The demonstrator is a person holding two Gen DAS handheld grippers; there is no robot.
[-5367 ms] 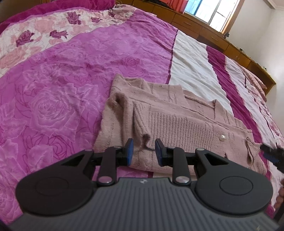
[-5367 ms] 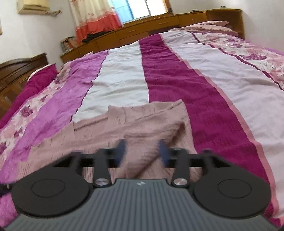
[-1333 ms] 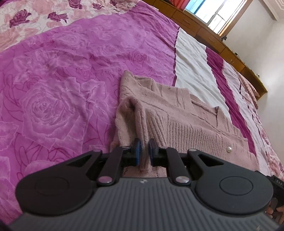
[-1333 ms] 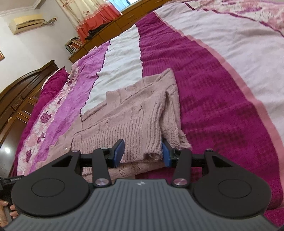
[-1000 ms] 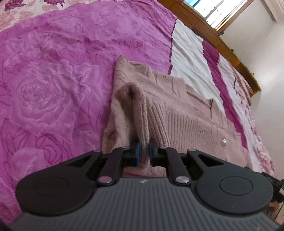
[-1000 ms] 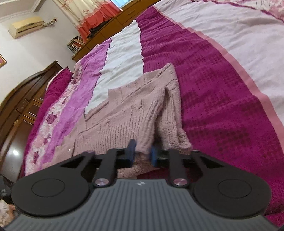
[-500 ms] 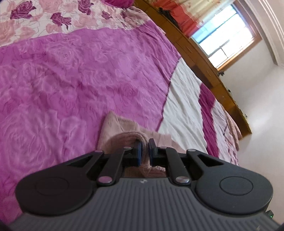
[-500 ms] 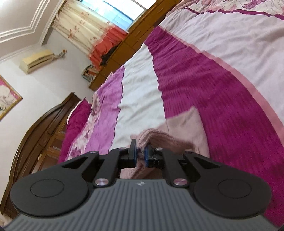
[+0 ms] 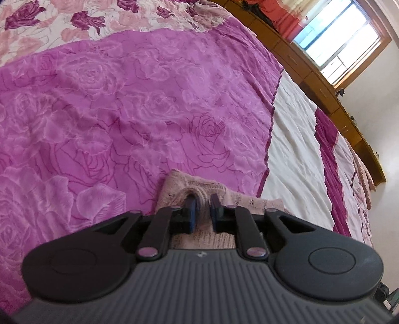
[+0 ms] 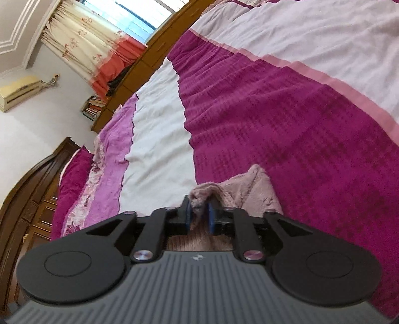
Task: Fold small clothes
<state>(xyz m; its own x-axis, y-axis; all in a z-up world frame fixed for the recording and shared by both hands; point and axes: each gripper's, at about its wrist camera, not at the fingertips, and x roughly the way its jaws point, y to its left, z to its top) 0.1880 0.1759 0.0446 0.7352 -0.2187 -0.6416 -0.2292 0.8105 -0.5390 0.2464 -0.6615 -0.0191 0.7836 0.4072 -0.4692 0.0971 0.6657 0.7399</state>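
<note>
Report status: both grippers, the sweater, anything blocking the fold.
Left gripper and right gripper: jaws opening, a fold of the pink sweater between each pair. Sweater lies on the bedspread. Nothing in the way.

Under my tools, bedspread [image 9: 129, 104] in broad stripes: violet rose print, cream, deep magenta, pale pink edging; floral pink panel [image 9: 82, 20] along far side; wooden cabinet run [image 9: 319, 79] beyond bed, below bright window [image 9: 341, 47]; from my right view, cream curtain with orange hem [image 10: 99, 49] beside window; air conditioner [image 10: 20, 92] high on white wall; books [image 10: 93, 109] stacked at cabinet end; dark wooden headboard [image 10: 27, 194] at left.
</note>
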